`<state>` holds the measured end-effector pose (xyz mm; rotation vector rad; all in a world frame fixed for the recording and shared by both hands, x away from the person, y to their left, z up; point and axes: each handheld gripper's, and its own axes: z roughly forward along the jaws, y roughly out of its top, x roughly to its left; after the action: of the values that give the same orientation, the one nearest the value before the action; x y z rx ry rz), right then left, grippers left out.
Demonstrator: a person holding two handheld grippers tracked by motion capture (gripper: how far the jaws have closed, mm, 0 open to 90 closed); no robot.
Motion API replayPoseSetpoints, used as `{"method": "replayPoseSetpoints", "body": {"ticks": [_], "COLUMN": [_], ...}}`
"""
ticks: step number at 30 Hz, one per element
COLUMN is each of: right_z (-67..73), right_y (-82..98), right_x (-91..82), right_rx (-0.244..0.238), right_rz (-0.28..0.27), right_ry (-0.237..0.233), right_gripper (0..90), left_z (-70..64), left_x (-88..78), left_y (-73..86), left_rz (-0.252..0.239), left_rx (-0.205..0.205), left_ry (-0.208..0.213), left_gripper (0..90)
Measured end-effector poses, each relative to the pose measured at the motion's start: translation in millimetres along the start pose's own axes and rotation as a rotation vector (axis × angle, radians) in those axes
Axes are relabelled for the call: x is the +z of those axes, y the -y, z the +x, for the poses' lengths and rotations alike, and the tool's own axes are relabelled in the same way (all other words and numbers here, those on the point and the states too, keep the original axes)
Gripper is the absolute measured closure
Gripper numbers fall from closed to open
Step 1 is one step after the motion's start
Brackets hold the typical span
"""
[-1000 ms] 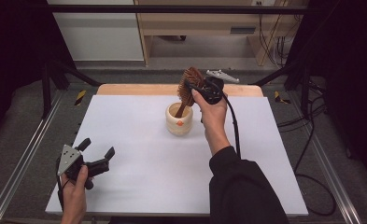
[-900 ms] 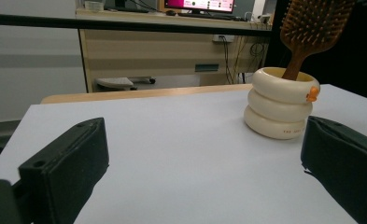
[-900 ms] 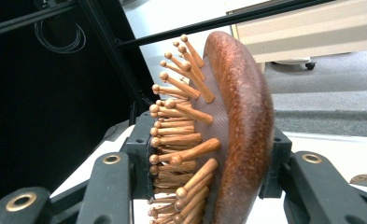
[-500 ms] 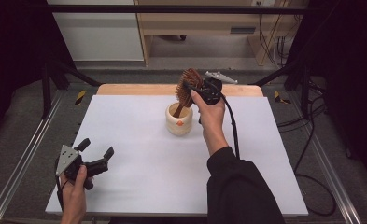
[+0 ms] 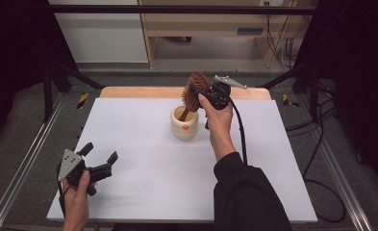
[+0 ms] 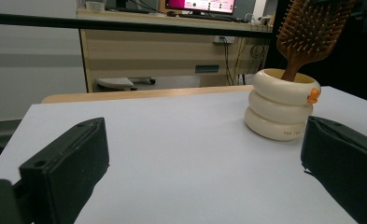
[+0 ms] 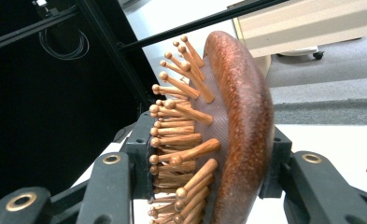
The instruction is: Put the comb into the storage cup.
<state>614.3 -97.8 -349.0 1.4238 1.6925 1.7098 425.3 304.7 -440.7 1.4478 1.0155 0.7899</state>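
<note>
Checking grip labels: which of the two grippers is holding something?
The right gripper, shut on the wooden hairbrush above the cream cup; the left gripper is open.

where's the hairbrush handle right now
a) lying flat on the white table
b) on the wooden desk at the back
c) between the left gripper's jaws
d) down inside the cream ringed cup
d: the hairbrush stands tilted with its handle end down in the cream cup, while the right gripper is shut on its bristled head.
</note>
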Motion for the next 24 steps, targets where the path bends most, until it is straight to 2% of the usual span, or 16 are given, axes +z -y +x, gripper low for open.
{"method": "replayPoseSetpoints", "body": {"ticks": [12,24], "right_z": [0.4,-4.6], "right_y": [5.2,9.1], "right_x": [3.9,5.0], "right_rx": [0.012,0.028], "right_rz": [0.006,0.011], "right_ry": [-0.009,0.0], "right_gripper": [51.9,51.9], "left_z": [-0.1,-0.2], "left_x": [0.0,0.0], "left_y": [0.0,-0.1], "left_rz": [0.0,0.0], "left_rx": [0.001,0.002], "left_ry": [0.001,0.003], "left_gripper": [1.3,1.3]}}
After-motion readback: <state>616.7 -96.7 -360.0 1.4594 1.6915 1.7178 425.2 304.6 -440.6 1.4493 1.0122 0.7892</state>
